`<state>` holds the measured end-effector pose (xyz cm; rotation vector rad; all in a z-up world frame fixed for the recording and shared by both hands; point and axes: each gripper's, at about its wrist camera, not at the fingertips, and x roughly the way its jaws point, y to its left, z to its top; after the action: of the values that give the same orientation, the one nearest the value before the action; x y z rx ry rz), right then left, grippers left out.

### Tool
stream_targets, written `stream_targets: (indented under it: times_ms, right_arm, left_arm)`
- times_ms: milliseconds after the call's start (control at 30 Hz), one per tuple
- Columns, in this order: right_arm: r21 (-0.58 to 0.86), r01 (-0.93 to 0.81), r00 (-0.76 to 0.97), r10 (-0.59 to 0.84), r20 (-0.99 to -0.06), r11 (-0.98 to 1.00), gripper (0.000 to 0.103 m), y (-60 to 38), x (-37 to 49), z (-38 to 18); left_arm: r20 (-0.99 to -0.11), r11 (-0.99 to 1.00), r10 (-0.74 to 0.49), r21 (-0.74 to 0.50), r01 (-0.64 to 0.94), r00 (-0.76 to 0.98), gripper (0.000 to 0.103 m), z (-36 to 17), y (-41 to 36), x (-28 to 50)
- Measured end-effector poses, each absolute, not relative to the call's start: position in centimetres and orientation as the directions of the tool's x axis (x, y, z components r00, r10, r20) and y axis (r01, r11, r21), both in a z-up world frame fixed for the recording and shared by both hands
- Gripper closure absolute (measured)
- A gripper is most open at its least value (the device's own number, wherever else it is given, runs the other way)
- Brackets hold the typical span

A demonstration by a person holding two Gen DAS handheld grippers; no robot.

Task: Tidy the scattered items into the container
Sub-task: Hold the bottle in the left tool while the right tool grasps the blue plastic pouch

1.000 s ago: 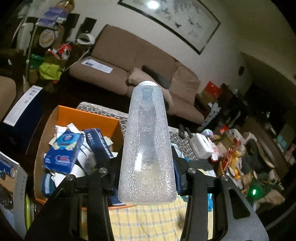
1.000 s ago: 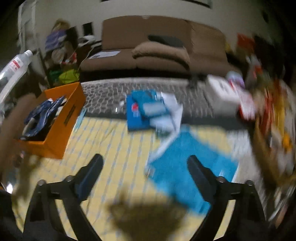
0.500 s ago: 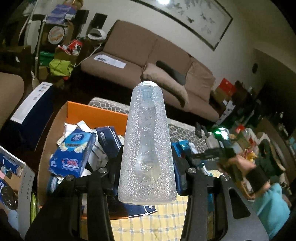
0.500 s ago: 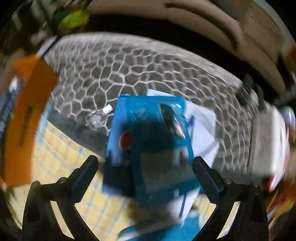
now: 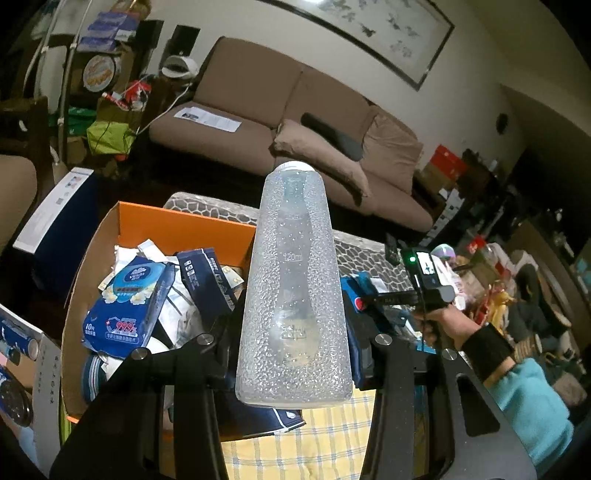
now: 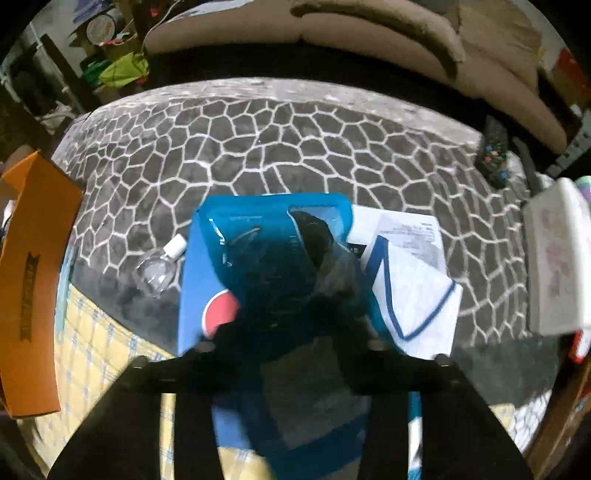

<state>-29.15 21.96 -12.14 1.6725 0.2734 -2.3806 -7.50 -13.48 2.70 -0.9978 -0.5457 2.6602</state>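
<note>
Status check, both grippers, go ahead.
Left gripper shut on bottle, above orange box. Right gripper closing on blue pouch; grip unconfirmed. Nothing blocking.

room: dim living room | sofa (image 5: pixel 280 122): brown, cushioned, against pale wall | framed painting (image 5: pixel 369 33): above it | rug (image 6: pixel 295 140): grey, white cell pattern
</note>
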Motion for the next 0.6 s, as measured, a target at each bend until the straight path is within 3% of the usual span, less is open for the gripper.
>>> stream_targets:
  times_ms: [100, 167, 600]
  right_arm:
    - [-0.169, 0.259, -0.436, 0.041, -0.899, -0.951, 0.082, 20.5, -26.4, -10.0]
    - [-0.179, 0.234, -0.506, 0.037, -0.862, -0.956, 0.093, 20.3, -24.8, -8.0]
    - [-0.091, 0.132, -0.760, -0.042, -0.648, -0.987, 0.094, 21.9, -7.0, 5.0]
  left_arm:
    - [-0.576, -0.910, 0.334, -0.404, -0.096, -0.746, 0.063, 3.0, -13.2, -7.1]
    - [-0.568, -0.910, 0.330, -0.404, -0.094, -0.754, 0.063, 3.2, -13.3, -6.8]
    - [-0.518, -0.877, 0.336, -0.478, -0.060, -0.786, 0.063, 4.7, -16.5, -5.3]
